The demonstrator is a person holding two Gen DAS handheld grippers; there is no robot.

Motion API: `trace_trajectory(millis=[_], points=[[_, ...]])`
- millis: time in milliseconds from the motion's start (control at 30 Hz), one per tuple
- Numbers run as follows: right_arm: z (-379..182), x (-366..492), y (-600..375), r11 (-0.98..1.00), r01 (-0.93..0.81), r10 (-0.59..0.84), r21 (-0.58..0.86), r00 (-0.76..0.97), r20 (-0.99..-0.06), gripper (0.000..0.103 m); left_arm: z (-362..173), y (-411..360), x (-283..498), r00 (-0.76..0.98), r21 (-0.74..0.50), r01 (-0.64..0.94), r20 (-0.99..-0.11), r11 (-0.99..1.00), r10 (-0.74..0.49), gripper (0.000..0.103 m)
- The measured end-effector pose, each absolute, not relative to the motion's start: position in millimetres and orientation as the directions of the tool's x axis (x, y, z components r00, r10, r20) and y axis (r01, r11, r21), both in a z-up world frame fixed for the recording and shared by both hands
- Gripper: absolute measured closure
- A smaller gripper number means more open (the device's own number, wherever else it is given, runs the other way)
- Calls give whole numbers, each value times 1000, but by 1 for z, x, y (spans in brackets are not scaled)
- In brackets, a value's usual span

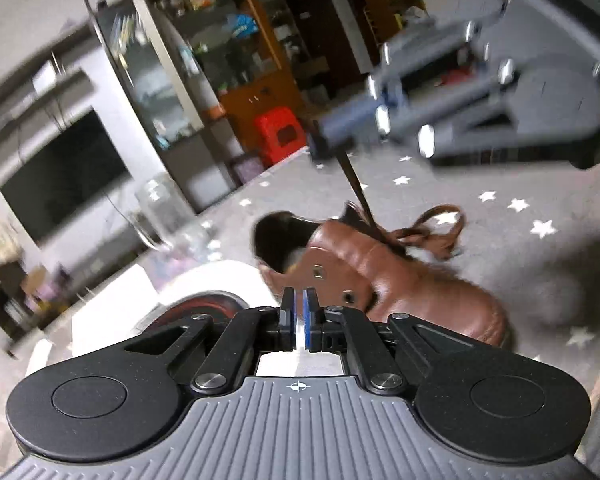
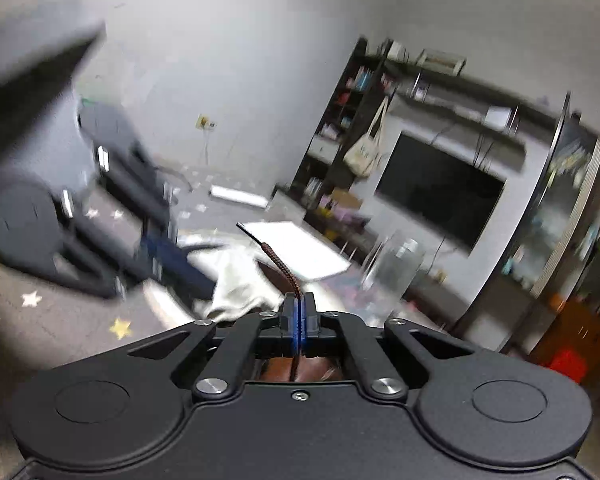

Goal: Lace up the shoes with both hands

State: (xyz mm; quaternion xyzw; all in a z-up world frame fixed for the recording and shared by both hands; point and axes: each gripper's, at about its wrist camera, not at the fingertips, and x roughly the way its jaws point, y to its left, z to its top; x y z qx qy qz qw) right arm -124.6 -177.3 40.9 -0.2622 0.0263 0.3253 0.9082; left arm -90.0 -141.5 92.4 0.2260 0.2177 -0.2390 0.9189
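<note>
A brown leather shoe [image 1: 400, 280] lies on a grey star-patterned cloth [image 1: 520, 248]. My right gripper [image 1: 328, 140], blurred, is raised above the shoe and holds a brown lace [image 1: 356, 192] taut up from the eyelets. In the right wrist view my right gripper [image 2: 299, 300] is shut on the lace [image 2: 278, 264], whose tipped end sticks out past the fingers. My left gripper [image 1: 299, 298] sits low beside the shoe's heel with jaws nearly closed and nothing visible between them. It also shows blurred in the right wrist view [image 2: 180, 264].
A loose lace loop [image 1: 440, 232] lies on the shoe's far side. A clear glass jar [image 1: 164, 216] stands at the table edge. White cloth and paper [image 2: 292, 248] lie near the shoe. A red stool [image 1: 278, 132] and shelves stand beyond.
</note>
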Motion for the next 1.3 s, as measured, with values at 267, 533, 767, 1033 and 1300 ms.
trace_trajectory(millis=[267,533,767,1033,1300], points=[[56,-134,-181,640,-548,556,-539,814,-168,102,97,-154,-62,759,180,535,-530,825,-377,69],[47,-128,-178,625,-554,564,-551,808,-172,102,90,-157,-48,739,138,525,-563,840,-370,73],[47,-127,-161,590,-565,558,-577,801,-215,102,92,-148,-59,738,166,553,-552,816,-388,86],[22,-114,-139,496,-594,541,-634,782,-309,102,70,-112,-58,757,202,460,-598,865,-263,95],[8,-115,-135,448,-573,495,-686,798,-343,102,95,-123,-61,758,148,504,-548,851,-354,89]])
